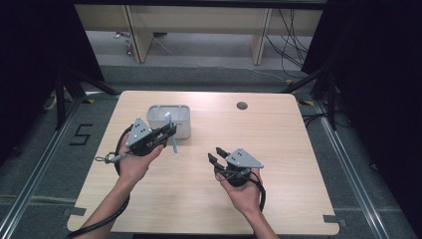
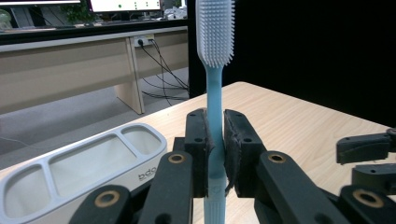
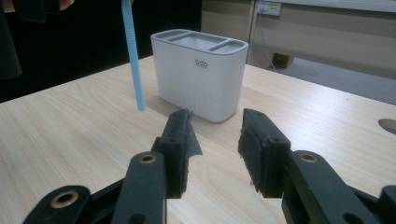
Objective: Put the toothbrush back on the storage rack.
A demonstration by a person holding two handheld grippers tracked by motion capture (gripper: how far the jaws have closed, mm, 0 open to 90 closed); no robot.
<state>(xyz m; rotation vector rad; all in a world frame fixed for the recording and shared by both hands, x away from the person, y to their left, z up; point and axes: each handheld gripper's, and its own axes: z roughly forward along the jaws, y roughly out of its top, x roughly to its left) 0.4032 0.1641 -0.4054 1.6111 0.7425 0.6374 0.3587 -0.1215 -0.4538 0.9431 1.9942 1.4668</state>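
**Toothbrush clamped in your left hand-held gripper, beside the holder**

Your left hand-held gripper (image 1: 166, 133) is grasping a light blue toothbrush (image 2: 215, 93) by its handle, and the left gripper view is showing you the detail: both black pads are pressing on the handle from either side, the brush is standing upright between them, and its white bristled head is rising above the jaws. The high view is giving you what that close view cannot: the brush is hanging over the desk (image 1: 278, 149) just in front of the white holder (image 1: 169, 119), with its lower end pointing down toward the wood and not touching the holder.

Your right hand-held gripper (image 1: 215, 155) is sitting released, well apart from the brush, nearer your side of the desk. The right gripper view is showing its two pads standing apart with nothing between them, bare wood showing through the gap. That view is also showing you the holder's front face and the tail of the blue handle hanging clear above the desk to one side of it.

The holder is carrying the small grey lettering "bdo", readable on its wall in both gripper views. The left gripper view is looking down into its top, where three openings are showing. On the floor left of the desk, the high view is showing a black "5" (image 1: 81, 134).
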